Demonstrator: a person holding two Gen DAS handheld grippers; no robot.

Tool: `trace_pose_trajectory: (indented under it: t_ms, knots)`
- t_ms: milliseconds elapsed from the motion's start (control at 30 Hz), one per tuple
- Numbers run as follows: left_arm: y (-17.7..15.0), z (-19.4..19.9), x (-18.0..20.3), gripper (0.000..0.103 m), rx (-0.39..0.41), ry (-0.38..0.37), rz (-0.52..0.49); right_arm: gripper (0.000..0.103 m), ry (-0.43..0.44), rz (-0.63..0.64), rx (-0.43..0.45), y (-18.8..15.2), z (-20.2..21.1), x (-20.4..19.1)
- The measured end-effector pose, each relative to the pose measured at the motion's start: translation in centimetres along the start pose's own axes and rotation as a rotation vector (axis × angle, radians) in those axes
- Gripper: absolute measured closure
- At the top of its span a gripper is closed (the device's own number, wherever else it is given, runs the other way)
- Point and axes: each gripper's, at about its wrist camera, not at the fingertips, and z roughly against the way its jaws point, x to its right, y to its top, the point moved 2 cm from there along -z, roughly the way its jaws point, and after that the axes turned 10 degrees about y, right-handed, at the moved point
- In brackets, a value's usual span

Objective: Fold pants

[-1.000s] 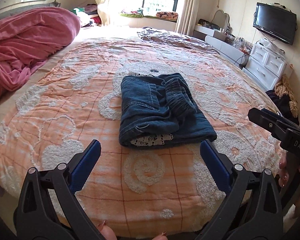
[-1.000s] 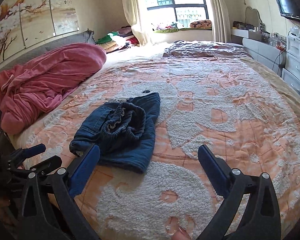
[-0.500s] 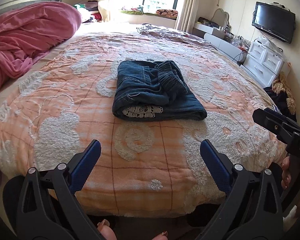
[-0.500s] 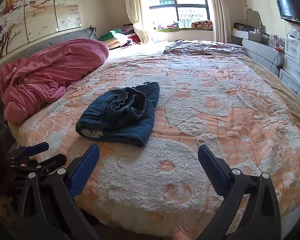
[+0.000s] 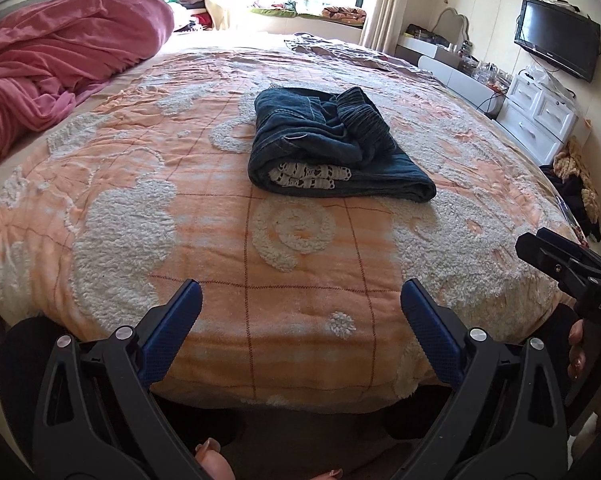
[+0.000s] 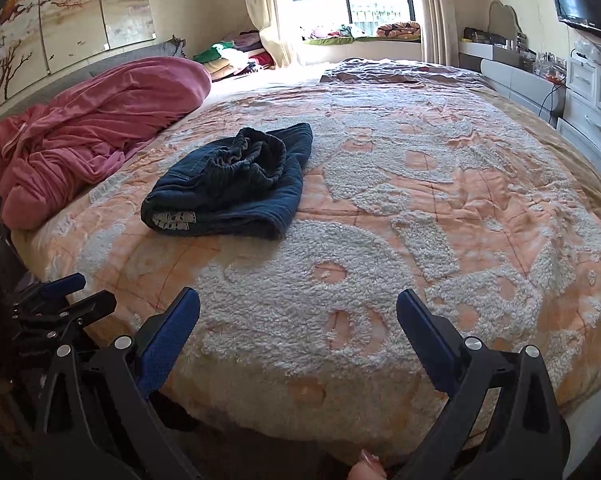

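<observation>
Your left gripper (image 5: 300,312) and right gripper (image 6: 298,320) both gaped wide and held nothing, low in frame past the bed's (image 5: 112,232) edge. The folded pants (image 5: 332,152) lay well apart above center in your left view, up and left in your right view, so your left was likely nearer.

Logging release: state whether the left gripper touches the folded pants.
Apart. The left wrist view shows the left gripper open at the bed's near edge, bare bedspread between its fingers and the pants.

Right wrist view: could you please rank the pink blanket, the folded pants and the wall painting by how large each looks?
1. pink blanket
2. folded pants
3. wall painting
The painting is cut off by the frame and farther away, so the last two are unsure.
</observation>
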Motion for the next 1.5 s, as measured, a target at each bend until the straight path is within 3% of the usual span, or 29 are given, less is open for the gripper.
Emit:
trace_pose_trajectory:
  t_ms: [300,1500]
  knots:
    - [-0.5,-0.2,0.2,0.01,0.024,0.014,-0.011,0.005,-0.035,-0.003,-0.012,-1.2,-0.8,0.5]
    - [-0.6,-0.8,-0.1,0.01,-0.016,0.026,-0.006,0.005,-0.041,-0.024,-0.032,-1.2,-0.9,0.4]
